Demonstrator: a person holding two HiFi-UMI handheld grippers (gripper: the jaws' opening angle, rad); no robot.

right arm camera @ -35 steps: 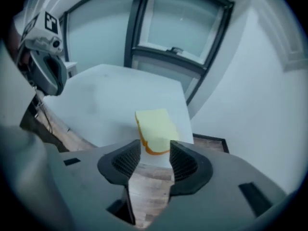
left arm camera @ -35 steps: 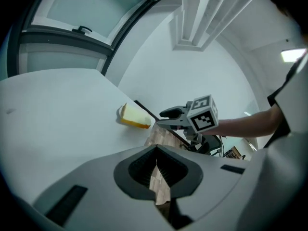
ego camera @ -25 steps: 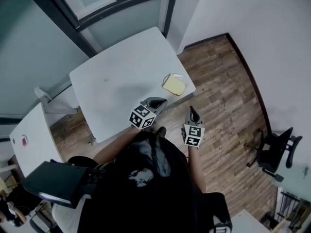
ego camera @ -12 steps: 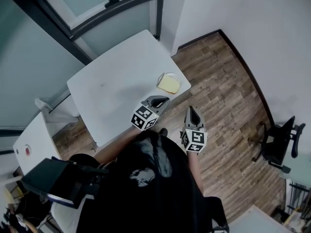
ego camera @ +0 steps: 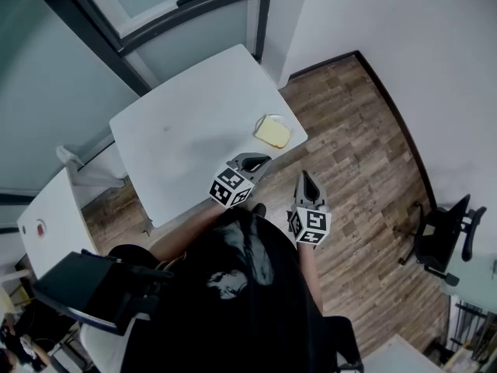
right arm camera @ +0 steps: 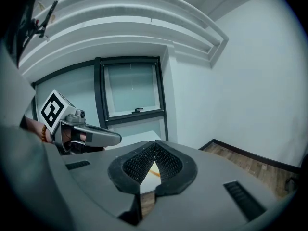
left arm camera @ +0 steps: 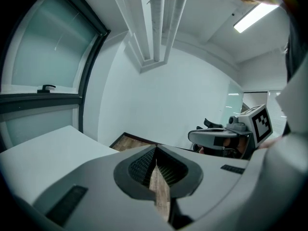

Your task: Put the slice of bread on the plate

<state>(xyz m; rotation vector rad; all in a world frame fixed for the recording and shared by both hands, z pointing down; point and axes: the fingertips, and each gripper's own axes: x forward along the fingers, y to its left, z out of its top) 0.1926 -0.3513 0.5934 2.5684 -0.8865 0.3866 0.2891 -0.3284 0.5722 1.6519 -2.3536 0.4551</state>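
Observation:
A pale yellow slice of bread (ego camera: 273,134) lies on a small light plate (ego camera: 266,120) at the right corner of the white table (ego camera: 178,138). My left gripper (ego camera: 260,160) hovers over the table's near edge, just short of the plate, with its jaws shut and nothing in them. My right gripper (ego camera: 305,175) hangs over the wooden floor to the right of the table, also shut and empty. In the left gripper view the left gripper (left arm camera: 155,148) has its pads together, and the right gripper (left arm camera: 216,137) shows beside it. The right gripper (right arm camera: 155,142) points toward the table, with the left gripper (right arm camera: 91,136) at its left.
A dark-framed window (ego camera: 186,6) stands behind the table. A black office chair (ego camera: 439,239) is on the wooden floor (ego camera: 365,146) at the right. A second white surface (ego camera: 46,224) and a black flat object (ego camera: 85,290) lie at the left.
The head view has shifted slightly. Both grippers stay shut in nearly the same spots near the table's front edge, and the bread rests unmoved on the plate.

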